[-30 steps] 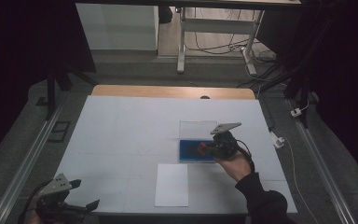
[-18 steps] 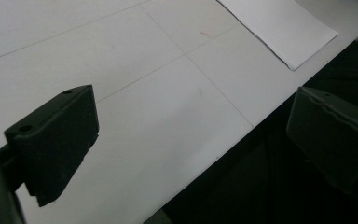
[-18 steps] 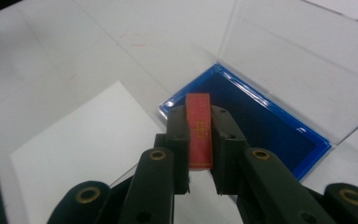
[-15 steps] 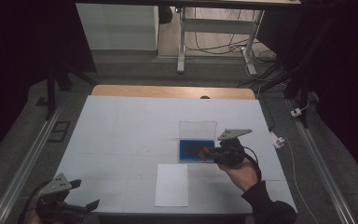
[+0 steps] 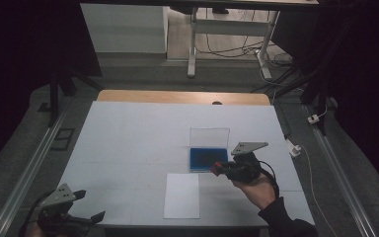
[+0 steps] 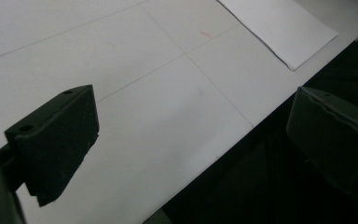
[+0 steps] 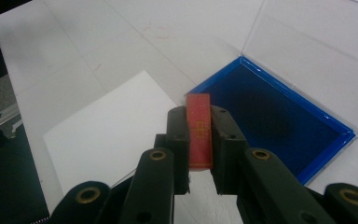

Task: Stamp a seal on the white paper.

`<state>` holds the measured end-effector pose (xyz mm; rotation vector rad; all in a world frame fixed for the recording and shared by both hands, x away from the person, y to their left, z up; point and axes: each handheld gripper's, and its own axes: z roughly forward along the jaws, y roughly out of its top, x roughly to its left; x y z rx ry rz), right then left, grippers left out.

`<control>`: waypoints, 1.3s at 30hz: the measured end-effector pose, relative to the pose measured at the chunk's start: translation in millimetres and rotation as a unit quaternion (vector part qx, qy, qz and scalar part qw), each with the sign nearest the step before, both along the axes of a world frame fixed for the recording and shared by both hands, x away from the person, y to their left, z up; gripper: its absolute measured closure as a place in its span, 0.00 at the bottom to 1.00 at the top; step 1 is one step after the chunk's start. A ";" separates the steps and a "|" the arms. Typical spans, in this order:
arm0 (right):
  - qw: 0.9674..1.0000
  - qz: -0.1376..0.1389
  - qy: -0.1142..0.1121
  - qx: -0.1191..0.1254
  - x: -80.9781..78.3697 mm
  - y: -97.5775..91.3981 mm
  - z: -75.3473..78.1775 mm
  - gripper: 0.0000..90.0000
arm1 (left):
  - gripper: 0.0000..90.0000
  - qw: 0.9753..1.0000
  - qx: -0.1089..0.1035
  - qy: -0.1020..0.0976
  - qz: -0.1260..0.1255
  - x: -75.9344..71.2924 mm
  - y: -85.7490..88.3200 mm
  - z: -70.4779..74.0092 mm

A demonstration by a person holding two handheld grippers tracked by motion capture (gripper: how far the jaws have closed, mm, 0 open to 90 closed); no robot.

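A flat red stamp-like block with gold marks stands on end between the jaws of my right gripper, which is shut on it. In the high view that right gripper hovers at the near right corner of the blue ink-pad tray, with the red block at its tip. The tray's clear lid stands upright behind it. From the right gripper view the blue tray lies just beyond the block. My left gripper rests at the table's near left corner, open and holding nothing.
A white sheet of paper lies near the front edge, left of the right hand; the same sheet lies below left of the block. The table's front edge runs under the left gripper. A cable and plug lie at the right edge.
The right gripper has drawn back from above the blue pad toward the near right, carrying the red block with it. The left gripper has stayed put.
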<state>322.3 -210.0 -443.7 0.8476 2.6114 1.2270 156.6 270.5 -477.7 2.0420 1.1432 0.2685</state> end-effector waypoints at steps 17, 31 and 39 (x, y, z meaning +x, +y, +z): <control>1.000 0.025 0.006 -0.018 -5.7 17.9 -4.8 0.88 | 0.03 1.000 0.005 0.001 -0.003 0.3 -1.1 0.0; 0.997 0.064 0.026 -0.031 -10.4 51.6 -16.8 0.88 | 0.02 1.000 0.003 0.003 -0.002 0.6 -0.8 -0.2; 0.994 0.090 0.032 -0.050 -12.7 72.8 -26.6 0.88 | 0.02 1.000 0.002 0.003 -0.002 0.7 -0.6 -0.3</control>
